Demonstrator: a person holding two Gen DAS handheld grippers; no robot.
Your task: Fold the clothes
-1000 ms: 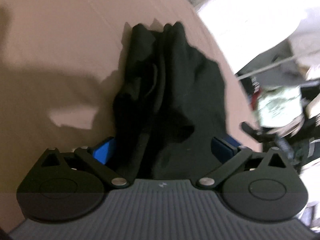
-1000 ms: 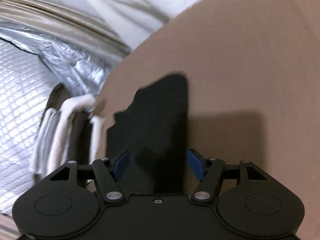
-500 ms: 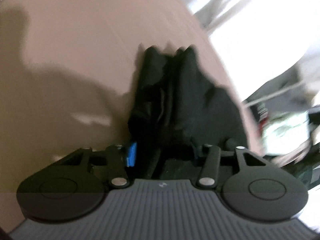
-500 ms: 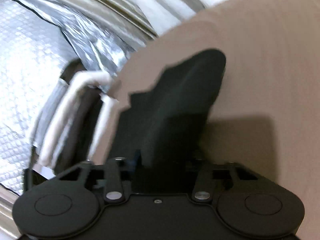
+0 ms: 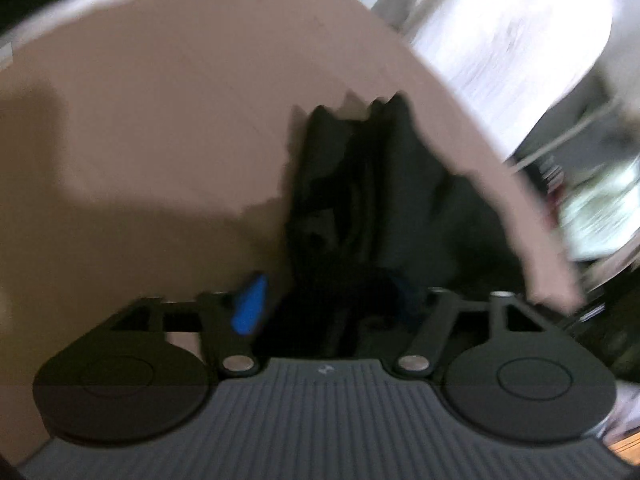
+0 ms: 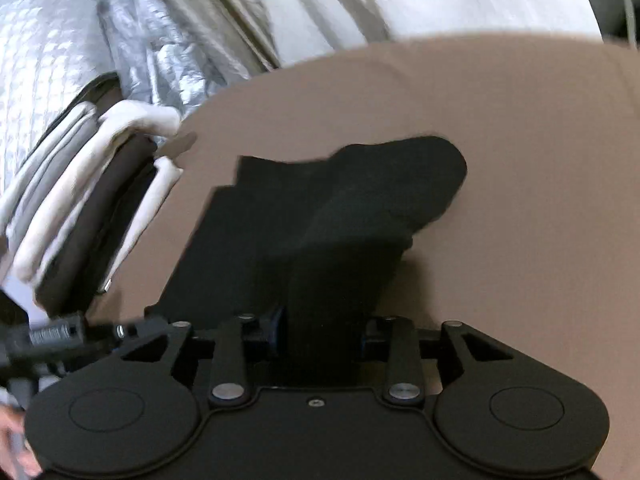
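Observation:
A black garment [image 5: 372, 184] lies bunched in long folds on the tan bed sheet [image 5: 160, 120]. My left gripper [image 5: 328, 308] is shut on its near end, cloth filling the gap between the blue pads [image 5: 250, 308]. In the right wrist view the same black garment [image 6: 340, 216] rises in a raised fold from the tan bed sheet [image 6: 520, 160]. My right gripper [image 6: 322, 338] is shut on that fold, the blue pads pressed against the cloth on both sides. The left view is motion-blurred.
A stack of folded white and dark clothes [image 6: 80, 192] sits at the bed's left edge, beside silver quilted material [image 6: 60, 40]. White fabric [image 5: 500, 32] hangs beyond the bed's far edge. Cluttered items [image 5: 592, 208] lie past the right edge.
Both grippers went from open around the garment to shut on it. The right one has lifted its fold and swung toward the middle of the bed; the left view has shifted too.

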